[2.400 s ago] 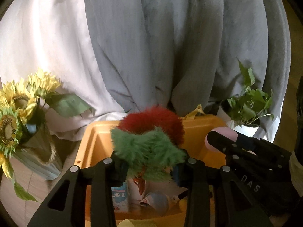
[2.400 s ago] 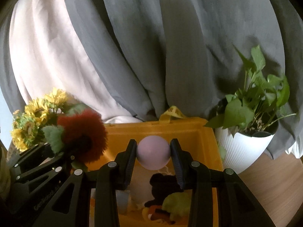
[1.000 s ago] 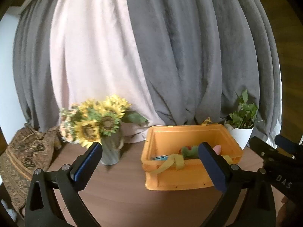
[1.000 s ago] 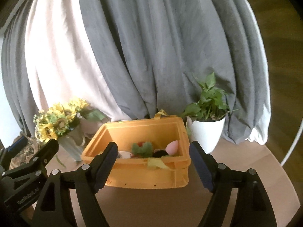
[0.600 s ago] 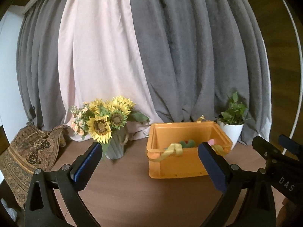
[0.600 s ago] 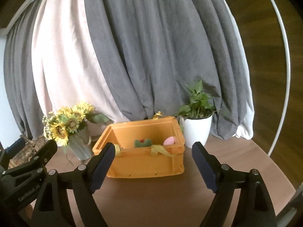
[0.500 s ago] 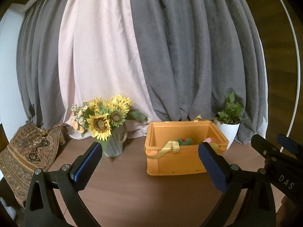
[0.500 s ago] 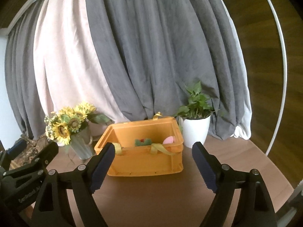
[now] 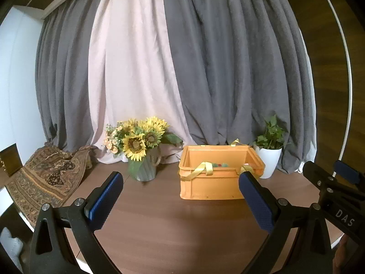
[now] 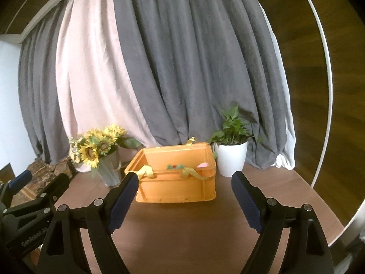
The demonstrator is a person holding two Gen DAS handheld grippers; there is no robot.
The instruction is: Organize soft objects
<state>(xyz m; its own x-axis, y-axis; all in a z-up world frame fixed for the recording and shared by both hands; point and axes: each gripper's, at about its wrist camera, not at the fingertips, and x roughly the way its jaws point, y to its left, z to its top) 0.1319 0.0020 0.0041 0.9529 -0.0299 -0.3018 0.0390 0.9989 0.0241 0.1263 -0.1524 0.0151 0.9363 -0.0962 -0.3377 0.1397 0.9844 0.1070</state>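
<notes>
I hold my left tool and my right tool back from the orange crate, both with jaws spread wide and nothing between them. The right jaws have just been opening a little further, still empty. The crate stands on the brown surface between the sunflower vase and the white potted plant. Over its rim I can see the green plush and the pink ball lying inside, with yellow straps draped over the front wall. No soft thing lies loose on the surface as far as I can see, so I judge the sorting done or nearly so. Compared with a couple of seconds ago, when my left tool gripped the red and green plush and my right gripped the pink ball right above the crate, both tools have let go and drawn well away, and the crate now looks much smaller ahead.
</notes>
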